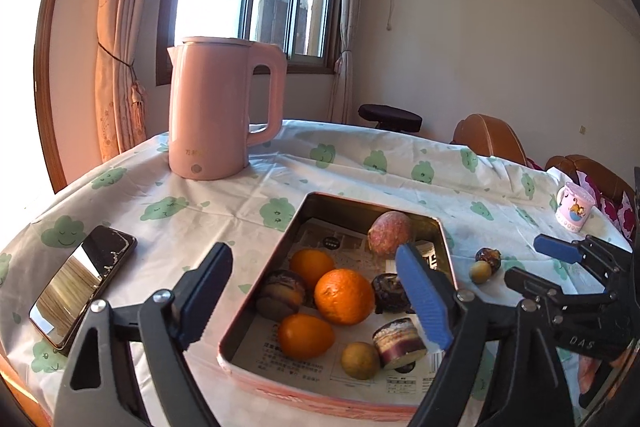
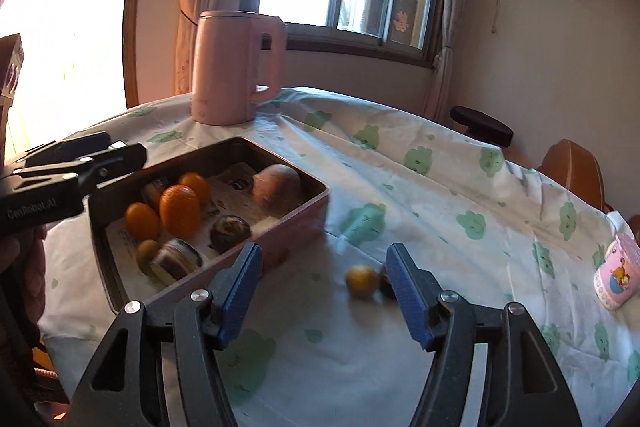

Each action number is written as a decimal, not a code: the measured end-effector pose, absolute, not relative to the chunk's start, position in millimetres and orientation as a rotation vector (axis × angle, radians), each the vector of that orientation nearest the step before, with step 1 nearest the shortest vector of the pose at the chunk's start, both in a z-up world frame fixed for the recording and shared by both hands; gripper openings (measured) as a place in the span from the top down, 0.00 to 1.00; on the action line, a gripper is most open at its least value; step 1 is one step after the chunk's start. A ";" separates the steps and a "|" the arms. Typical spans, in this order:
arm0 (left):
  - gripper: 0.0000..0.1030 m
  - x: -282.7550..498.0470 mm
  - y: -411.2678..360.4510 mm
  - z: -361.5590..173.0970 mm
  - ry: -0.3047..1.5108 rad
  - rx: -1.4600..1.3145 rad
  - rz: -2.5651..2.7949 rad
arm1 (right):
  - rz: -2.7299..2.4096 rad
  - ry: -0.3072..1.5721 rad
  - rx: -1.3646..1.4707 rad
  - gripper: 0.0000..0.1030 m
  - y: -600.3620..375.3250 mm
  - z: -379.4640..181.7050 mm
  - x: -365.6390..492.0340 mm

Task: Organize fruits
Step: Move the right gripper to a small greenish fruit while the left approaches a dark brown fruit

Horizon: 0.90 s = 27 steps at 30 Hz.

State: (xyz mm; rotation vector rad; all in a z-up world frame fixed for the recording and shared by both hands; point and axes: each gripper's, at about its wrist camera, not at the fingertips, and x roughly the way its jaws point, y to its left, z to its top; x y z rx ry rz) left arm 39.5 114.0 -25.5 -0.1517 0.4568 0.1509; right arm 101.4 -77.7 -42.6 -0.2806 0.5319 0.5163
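A rectangular metal tin (image 1: 360, 201) lined with newspaper holds three oranges (image 1: 344, 295), a reddish round fruit (image 1: 390, 234), a small yellow-green fruit (image 1: 360, 359) and some dark wrinkled fruits. My left gripper (image 1: 314, 255) hovers open over the tin, its pads touching nothing. On the cloth right of the tin lie a small yellow fruit (image 2: 362, 281) and a dark fruit (image 2: 385, 283), half hidden by a finger. My right gripper (image 2: 323, 253) stands open just in front of them, with nothing between its fingers.
A pink kettle (image 1: 216, 107) stands at the back left of the round table. A phone (image 1: 80, 287) lies at the left, near the edge. A pink mug (image 2: 618, 277) sits at the far right edge. Brown chairs (image 1: 492, 139) stand behind the table.
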 end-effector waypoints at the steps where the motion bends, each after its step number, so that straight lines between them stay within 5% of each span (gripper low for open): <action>1: 0.12 39.3 110.5 -24.6 0.452 -0.151 0.147 | 0.484 0.548 -0.269 0.36 -91.2 -43.9 105.1; 13: 0.09 50.2 66.3 -24.7 0.466 -0.095 0.086 | 0.476 0.622 -0.222 0.36 -108.2 -54.5 122.0; 17: 0.09 53.8 65.7 -23.2 0.462 -0.086 0.092 | 0.490 0.644 -0.297 0.53 -80.2 -61.4 132.7; 27: 0.08 59.4 68.4 -18.9 0.456 -0.083 0.100 | 0.465 0.722 -0.422 0.65 -50.1 -78.9 154.8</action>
